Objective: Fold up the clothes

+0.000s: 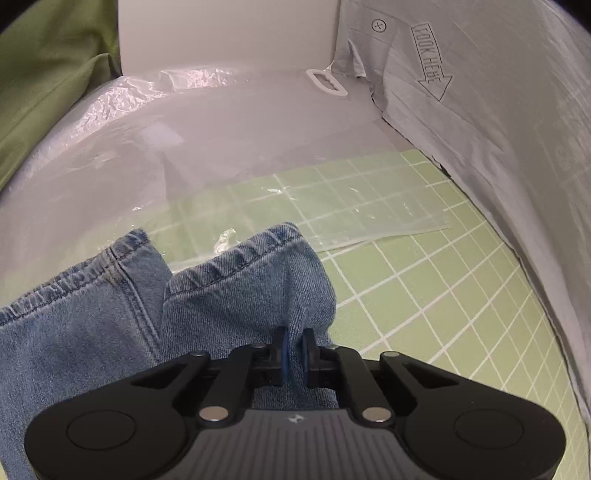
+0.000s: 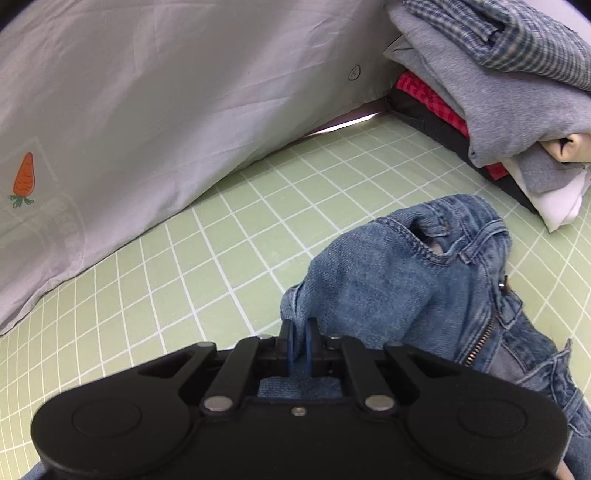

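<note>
Left wrist view: the left gripper (image 1: 294,341) had its two blue-padded fingers drawn nearly together on a fold of the blue jeans (image 1: 229,295), pinching the denim of one leg a little back from its hem. Both hemmed leg ends lay side by side, reaching onto a sheet of clear plastic (image 1: 332,206) that covered part of the green gridded mat (image 1: 443,280). Beyond the plastic stood a white board (image 1: 229,33), with a white plastic ring (image 1: 327,83) near its foot. A grey printed cloth (image 1: 498,92) hung along the mat's right edge, and a green fabric (image 1: 44,74) showed at the far left.

Right wrist view: the right gripper (image 2: 300,341) was likewise nearly closed, clamping a bunched edge of the jeans (image 2: 388,280) near the waistband; the open zip and a pocket opening were visible to the right. The denim rested on the mat (image 2: 184,277). A pile of folded clothes (image 2: 498,92) sat at the mat's far right corner, apart from the jeans. A grey cloth (image 2: 166,92) bearing a carrot print (image 2: 24,181) ran along the far edge.
</note>
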Demonstrator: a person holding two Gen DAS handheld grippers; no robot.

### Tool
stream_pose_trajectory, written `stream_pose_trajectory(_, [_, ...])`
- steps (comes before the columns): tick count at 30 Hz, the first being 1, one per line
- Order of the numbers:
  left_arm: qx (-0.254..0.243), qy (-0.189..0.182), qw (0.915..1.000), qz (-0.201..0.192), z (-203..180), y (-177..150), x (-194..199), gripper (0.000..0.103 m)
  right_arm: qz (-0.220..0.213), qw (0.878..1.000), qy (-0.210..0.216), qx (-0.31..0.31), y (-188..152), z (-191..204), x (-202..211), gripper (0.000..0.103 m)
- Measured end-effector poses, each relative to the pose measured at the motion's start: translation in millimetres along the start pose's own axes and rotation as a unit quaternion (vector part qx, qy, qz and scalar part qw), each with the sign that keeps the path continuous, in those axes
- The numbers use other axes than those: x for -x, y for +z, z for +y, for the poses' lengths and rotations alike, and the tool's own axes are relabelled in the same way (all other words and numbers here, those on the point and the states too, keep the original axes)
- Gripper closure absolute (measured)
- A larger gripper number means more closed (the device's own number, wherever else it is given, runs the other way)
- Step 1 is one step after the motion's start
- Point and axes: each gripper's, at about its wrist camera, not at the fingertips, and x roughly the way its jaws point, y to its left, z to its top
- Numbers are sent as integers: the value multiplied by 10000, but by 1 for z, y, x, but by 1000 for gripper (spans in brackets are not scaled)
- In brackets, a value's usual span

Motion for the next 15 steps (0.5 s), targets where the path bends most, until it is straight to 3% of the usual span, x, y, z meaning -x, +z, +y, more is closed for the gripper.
stream_pose_trajectory(6, [57, -618, 9970, -454, 2, 21, 43, 96, -396, 9983, 194, 386, 14, 1, 31, 97])
stream_pose_trajectory(11, [-95, -1141, 9903, -787, -44, 62, 36, 96, -624, 9965, 516, 209, 55, 22, 12, 97])
stream_pose_trajectory(14, [-255, -1465, 9833, -1049, -87, 86, 26, 81, -803, 9949, 590, -125, 82, 36, -9, 86])
stream_pose_trajectory(15, [-242, -1392, 9840, -1082, -98, 89, 26, 64, -974, 9941, 472, -63, 86, 41, -7, 71])
